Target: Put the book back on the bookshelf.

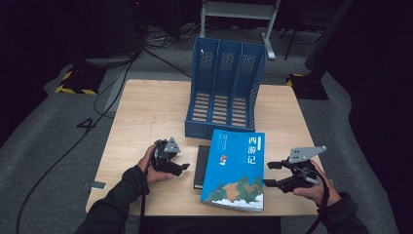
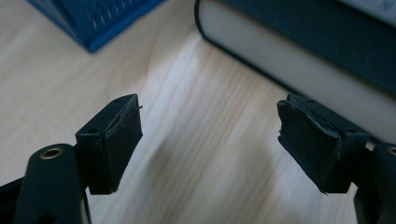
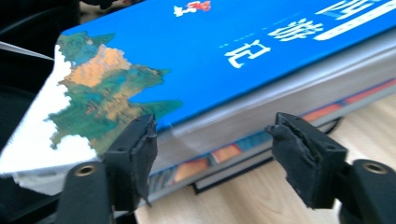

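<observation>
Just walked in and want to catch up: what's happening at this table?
A person holds a gripper in each hand beside a stack of books. The right gripper sits open at the edge of the blue book; the left gripper is open near the dark book underneath. A blue file rack waits behind.
</observation>
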